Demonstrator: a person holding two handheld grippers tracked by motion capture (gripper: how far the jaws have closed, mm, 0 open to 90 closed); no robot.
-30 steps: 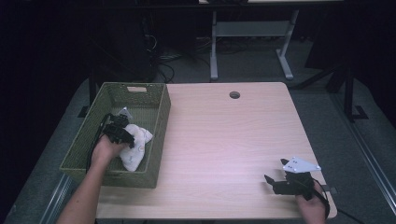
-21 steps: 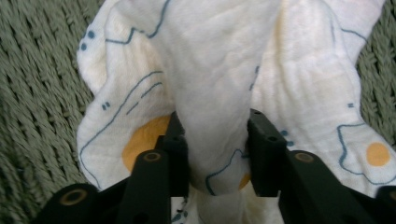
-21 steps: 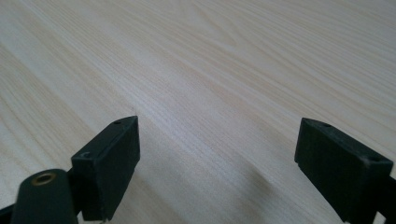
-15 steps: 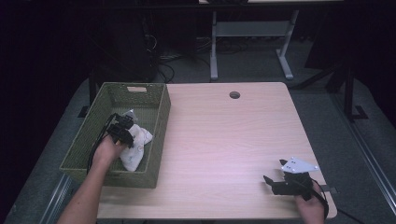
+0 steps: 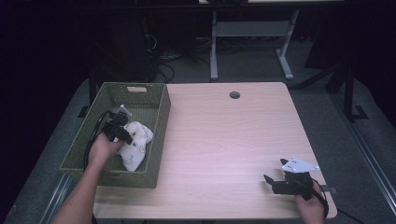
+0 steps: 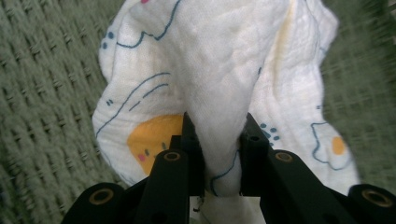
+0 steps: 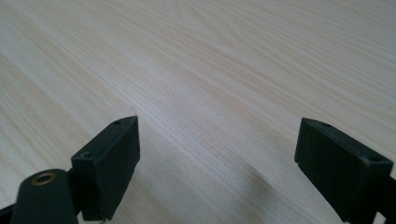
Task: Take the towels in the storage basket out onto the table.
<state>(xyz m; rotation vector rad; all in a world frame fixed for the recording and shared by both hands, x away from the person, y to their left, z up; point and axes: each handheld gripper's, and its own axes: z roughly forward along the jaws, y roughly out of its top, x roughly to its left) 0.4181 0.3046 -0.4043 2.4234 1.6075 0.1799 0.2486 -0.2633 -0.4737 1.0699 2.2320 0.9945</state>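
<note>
we are seeing the green basket sitting at the left edge of the surface. inside the basket, the left gripper is pinching a fold of the white printed cloth, its fingers having just been closing. far right of the basket, the right gripper is resting, fingers wide apart.
</note>
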